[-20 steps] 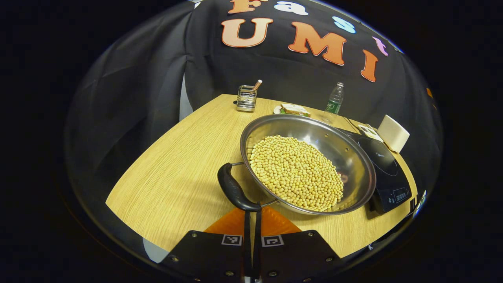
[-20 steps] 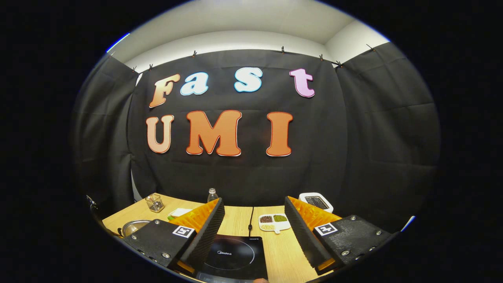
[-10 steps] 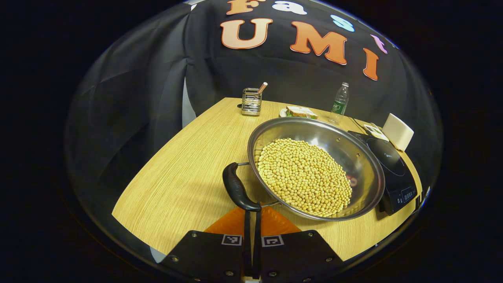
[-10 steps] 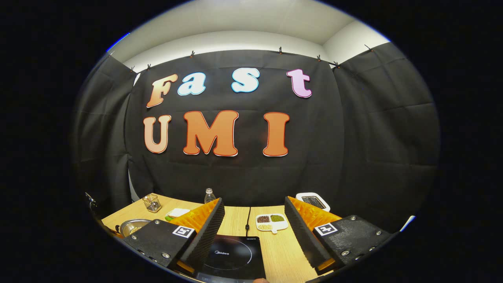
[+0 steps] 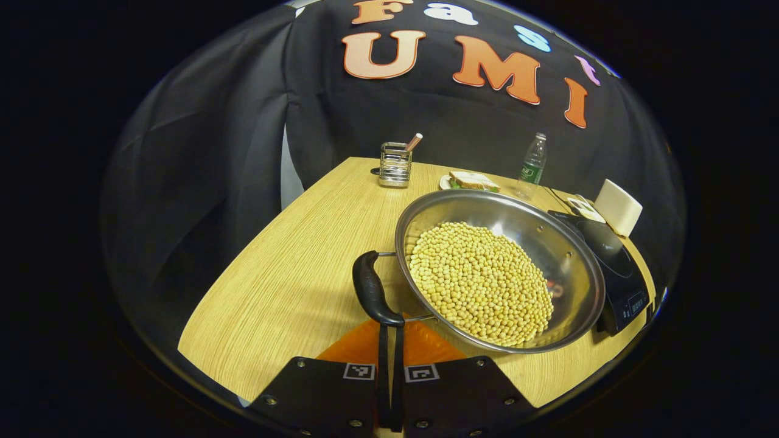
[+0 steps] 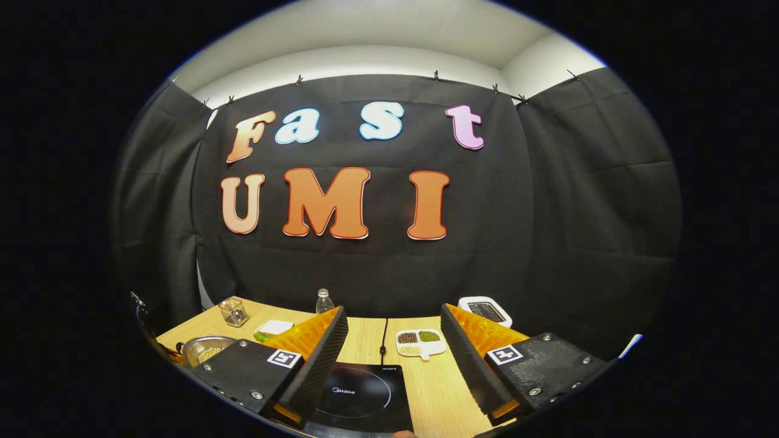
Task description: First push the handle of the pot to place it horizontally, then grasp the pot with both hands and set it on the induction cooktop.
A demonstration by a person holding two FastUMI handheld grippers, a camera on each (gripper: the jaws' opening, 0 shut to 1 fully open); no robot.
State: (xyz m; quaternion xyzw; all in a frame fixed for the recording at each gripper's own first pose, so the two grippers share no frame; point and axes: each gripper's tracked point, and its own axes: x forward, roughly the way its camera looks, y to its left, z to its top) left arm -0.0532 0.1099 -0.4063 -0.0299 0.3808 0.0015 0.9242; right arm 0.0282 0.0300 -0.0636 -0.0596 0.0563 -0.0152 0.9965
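Pot handle (image 5: 372, 297) touches left gripper's (image 5: 389, 340) closed jaws.

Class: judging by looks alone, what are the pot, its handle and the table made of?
Pot: polished metal, likely stainless steel, since its wall mirrors light. Handle: black, smooth, probably plastic, on thin metal wire. Table: pale wood grain, possibly laminate.
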